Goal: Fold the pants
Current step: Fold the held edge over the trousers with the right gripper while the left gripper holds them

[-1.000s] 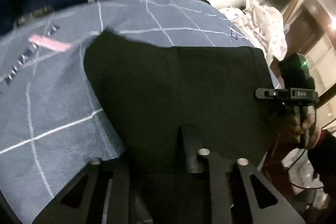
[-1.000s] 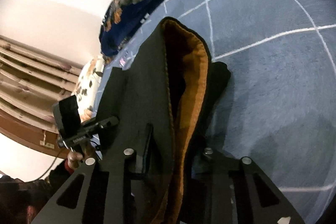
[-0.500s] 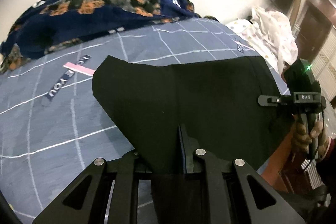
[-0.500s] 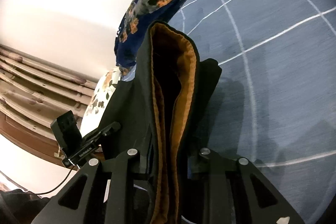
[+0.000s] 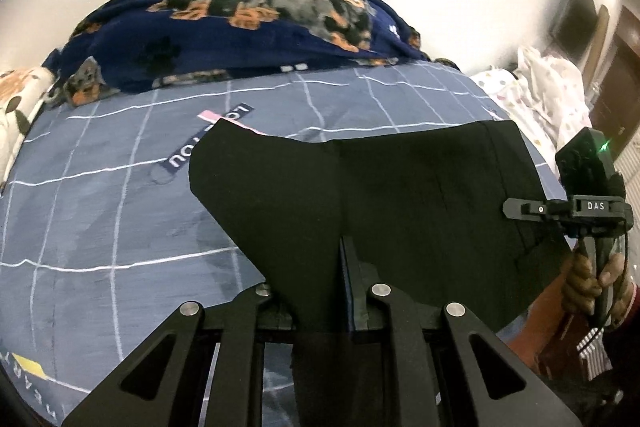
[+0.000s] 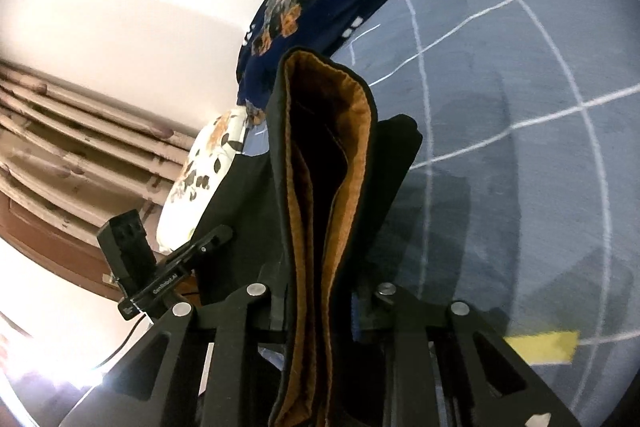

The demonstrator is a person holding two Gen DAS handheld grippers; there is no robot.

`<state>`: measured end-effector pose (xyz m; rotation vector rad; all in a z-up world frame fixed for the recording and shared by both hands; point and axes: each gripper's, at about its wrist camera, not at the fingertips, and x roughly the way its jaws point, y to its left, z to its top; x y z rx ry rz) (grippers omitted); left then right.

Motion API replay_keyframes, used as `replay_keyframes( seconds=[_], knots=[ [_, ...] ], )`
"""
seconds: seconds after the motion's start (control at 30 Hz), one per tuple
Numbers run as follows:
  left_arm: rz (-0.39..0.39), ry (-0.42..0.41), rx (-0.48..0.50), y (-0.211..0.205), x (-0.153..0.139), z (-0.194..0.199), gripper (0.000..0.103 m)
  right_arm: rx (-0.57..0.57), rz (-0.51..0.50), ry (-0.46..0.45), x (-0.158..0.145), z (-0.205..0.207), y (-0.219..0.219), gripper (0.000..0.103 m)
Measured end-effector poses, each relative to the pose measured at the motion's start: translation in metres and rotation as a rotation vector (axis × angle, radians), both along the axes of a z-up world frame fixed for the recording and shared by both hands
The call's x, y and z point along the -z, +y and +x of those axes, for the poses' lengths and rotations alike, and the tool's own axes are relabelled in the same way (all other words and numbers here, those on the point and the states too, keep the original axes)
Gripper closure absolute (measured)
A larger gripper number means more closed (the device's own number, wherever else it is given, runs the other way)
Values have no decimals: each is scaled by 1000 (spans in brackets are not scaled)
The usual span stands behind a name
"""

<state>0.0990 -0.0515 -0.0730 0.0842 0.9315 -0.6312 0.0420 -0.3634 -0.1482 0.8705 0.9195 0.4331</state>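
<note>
The right gripper point(image 5: 520, 207), seen from the left wrist view, carries white letters "DAS" on its black body; the left gripper point(image 6: 218, 237), seen from the right wrist view, carries small white lettering too blurred to read. A dark strip printed on the blue-grey bedspread with white grid lines point(image 5: 100, 195) shows "YOU", its other letters partly hidden by cloth, and "NEAR" runs along the bedspread's near left edge.

One pair of black cloth pants with an orange-brown lining point(image 5: 400, 211) hangs stretched between the two grippers above the bed, its long axis running from one gripper to the other, along the bed's near edge. The lined opening point(image 6: 344, 155) faces the right wrist camera, end on.

The left gripper's fingers are pressed together on a black fold of the pants. The right gripper's jaws have just been closing and are clamped on the layered waist edge.

One navy blanket printed with dogs point(image 5: 248, 27) lies bunched along the bed's far edge, one floral pillow point(image 6: 200, 179) at a far corner. A hand point(image 5: 592, 283) grips the right gripper's handle.
</note>
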Motion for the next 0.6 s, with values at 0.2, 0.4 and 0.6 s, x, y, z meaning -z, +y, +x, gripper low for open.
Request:
replay_keyframes(
  seconds=[0.2, 0.4, 0.6],
  knots=[
    [-16, -4, -36, 22, -1, 8, 88, -23, -4, 0, -4, 11, 20, 83],
    [-22, -17, -64, 39, -5, 11, 88, -40, -9, 0, -8, 21, 35, 83],
    [-23, -40, -95, 53, -9, 18, 88, -57, -10, -8, -14, 30, 51, 83]
  ],
)
